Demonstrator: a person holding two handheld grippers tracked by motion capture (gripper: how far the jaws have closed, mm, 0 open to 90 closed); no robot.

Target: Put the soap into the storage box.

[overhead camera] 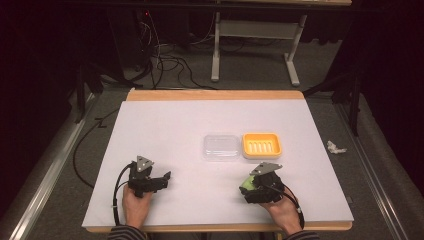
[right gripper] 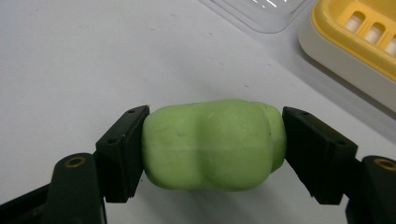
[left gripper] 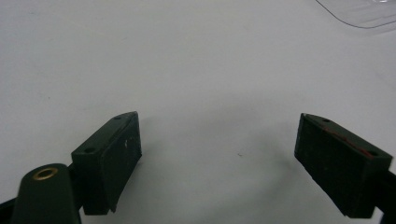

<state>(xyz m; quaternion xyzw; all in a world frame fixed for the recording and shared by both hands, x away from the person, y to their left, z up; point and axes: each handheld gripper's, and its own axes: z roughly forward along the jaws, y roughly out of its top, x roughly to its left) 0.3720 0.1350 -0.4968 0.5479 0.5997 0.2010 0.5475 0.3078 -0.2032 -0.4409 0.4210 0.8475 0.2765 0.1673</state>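
Two hands reach in from the table's [overhead camera: 165,125] near edge, each holding a black gripper. On the right, the right gripper [right gripper: 212,140] has its jaws clamped on a green soap bar [right gripper: 212,144], near a yellow soap dish [overhead camera: 261,145] and clear lid [overhead camera: 221,146] lying side by side. Well apart, the left gripper [left gripper: 217,154] hovers over bare white tabletop, jaws spread wide, gripping nothing.

green soap [right gripper: 212,144]: matt, waxy | lid [overhead camera: 221,147]: clear glossy plastic | table [overhead camera: 215,95]: wood edge
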